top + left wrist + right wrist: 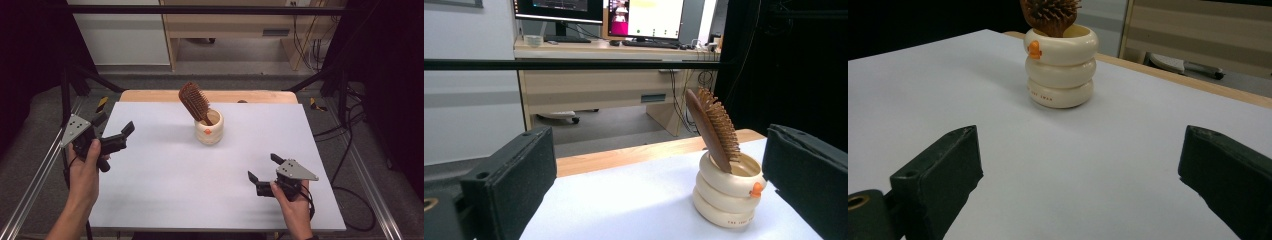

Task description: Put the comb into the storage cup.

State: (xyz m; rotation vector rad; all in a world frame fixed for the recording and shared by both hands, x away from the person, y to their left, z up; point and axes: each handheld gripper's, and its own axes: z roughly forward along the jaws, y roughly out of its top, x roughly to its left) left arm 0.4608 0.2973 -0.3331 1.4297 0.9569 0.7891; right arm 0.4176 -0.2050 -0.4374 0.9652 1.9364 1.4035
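A cream ringed cup [209, 127] with a small orange mark stands upright at the back middle of the white table sheet [165, 175]. A brown wooden hairbrush [194, 101] stands in it, handle down, head leaning to the left. My left gripper [114, 123] is held at the sheet's left edge, open and empty, pointing toward the cup. My right gripper [264, 167] hovers low at the front right, open and empty. In the left gripper view the cup [726, 192] and brush [714, 127] sit right of centre. The right gripper view has the cup [1061, 72] and bristles [1050, 15] ahead.
A wooden table edge [150, 95] runs behind the sheet. A black frame bar [574, 64] crosses in front of a desk with monitors [644, 17]. Metal rails [35, 185] flank the table, and cables [355, 200] lie on the floor at the right.
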